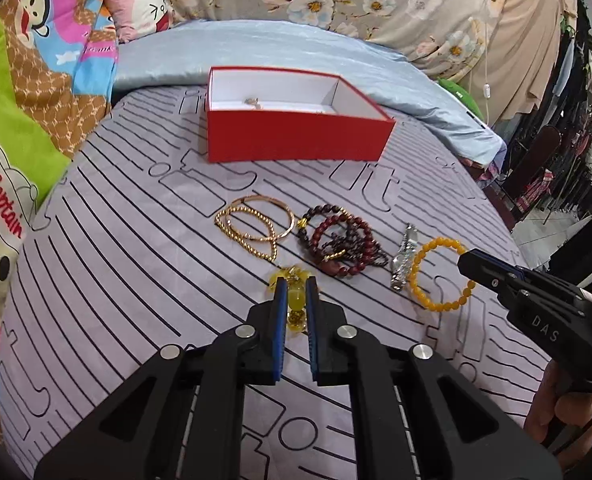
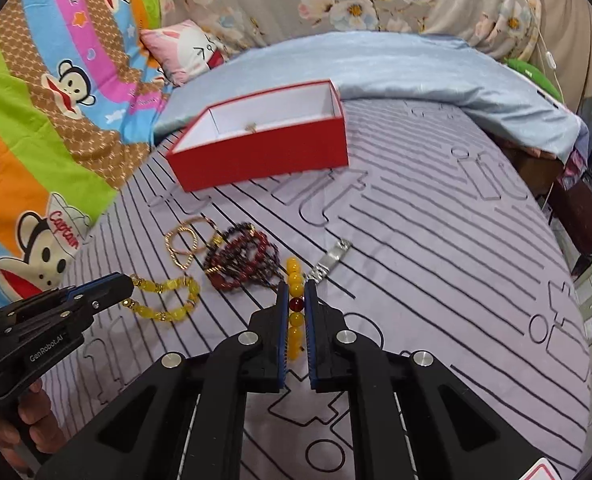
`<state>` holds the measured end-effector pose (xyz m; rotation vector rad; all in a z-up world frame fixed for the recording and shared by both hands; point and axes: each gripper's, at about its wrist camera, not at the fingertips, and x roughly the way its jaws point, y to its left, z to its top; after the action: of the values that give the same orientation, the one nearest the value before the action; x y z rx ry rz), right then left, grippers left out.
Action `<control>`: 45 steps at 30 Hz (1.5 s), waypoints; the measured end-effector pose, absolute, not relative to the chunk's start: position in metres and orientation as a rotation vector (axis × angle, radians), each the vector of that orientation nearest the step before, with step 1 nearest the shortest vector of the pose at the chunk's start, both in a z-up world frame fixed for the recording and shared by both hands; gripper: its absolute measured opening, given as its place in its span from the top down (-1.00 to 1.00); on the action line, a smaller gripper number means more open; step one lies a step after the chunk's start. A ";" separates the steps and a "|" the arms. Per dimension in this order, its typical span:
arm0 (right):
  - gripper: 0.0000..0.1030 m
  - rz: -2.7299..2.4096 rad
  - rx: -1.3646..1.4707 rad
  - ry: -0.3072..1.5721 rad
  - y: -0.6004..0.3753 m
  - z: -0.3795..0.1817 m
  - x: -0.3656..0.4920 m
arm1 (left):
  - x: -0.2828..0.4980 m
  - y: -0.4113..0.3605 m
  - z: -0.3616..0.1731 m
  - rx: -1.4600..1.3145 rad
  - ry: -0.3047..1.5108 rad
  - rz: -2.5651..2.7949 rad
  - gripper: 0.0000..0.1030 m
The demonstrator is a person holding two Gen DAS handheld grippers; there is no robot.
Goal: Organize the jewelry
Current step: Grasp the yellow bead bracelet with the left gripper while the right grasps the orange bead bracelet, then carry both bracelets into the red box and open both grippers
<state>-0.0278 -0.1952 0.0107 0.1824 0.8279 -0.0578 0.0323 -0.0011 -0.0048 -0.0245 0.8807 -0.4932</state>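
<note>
A lilac striped bedsheet point(image 1: 135, 280) is spread under everything. A red box point(image 1: 296, 136) with a white lining is set open at its far side, a small gold piece point(image 1: 252, 101) lying inside. Gold bangles point(image 1: 253, 226), dark red bead bracelets point(image 1: 342, 240) and a silver watch band point(image 1: 403, 258) are laid between. The left gripper point(image 1: 296, 284) is clamped on a translucent yellow bracelet point(image 2: 167, 296); the right gripper point(image 2: 296, 288) is clamped on an amber bead bracelet point(image 1: 440, 274).

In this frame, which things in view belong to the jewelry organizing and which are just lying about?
Job:
red box
gold bangles
dark red bead bracelets
silver watch
orange bead bracelet
translucent yellow bracelet
left hand-held gripper
right hand-held gripper

Lying about:
cartoon quilt
pink pillow
blue blanket
</note>
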 end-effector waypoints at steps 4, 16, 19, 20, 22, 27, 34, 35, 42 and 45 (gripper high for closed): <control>0.87 -0.041 0.165 0.787 -0.192 0.032 -0.034 | 0.028 0.004 0.016 -0.052 0.863 -0.509 0.84; 0.87 0.011 0.168 0.701 -0.186 0.079 -0.030 | 0.031 0.002 0.067 -0.073 0.801 -0.536 0.84; 0.87 0.015 0.167 0.688 -0.186 0.085 -0.025 | 0.041 -0.001 0.079 -0.068 0.782 -0.533 0.84; 0.87 0.017 0.166 0.682 -0.186 0.088 -0.023 | 0.044 -0.003 0.083 -0.071 0.776 -0.535 0.84; 0.87 0.026 0.171 0.673 -0.187 0.093 -0.017 | 0.050 -0.005 0.090 -0.074 0.757 -0.533 0.84; 0.87 0.038 0.174 0.648 -0.192 0.105 0.007 | 0.071 -0.010 0.110 -0.087 0.712 -0.538 0.84; 0.87 0.032 0.173 0.628 -0.203 0.116 0.057 | 0.112 -0.026 0.131 -0.049 0.654 -0.518 0.84; 0.87 0.035 0.178 0.629 -0.205 0.116 0.065 | 0.121 -0.029 0.133 -0.047 0.649 -0.517 0.84; 0.87 0.045 0.191 0.651 -0.220 0.112 0.129 | 0.179 -0.041 0.132 -0.053 0.655 -0.499 0.84; 0.87 0.057 0.197 0.675 -0.223 0.102 0.162 | 0.202 -0.047 0.125 -0.048 0.660 -0.492 0.84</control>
<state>0.1624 -0.2232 0.1023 0.1974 0.6748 0.0572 0.2018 -0.0466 0.1251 -0.0476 0.6600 -0.4916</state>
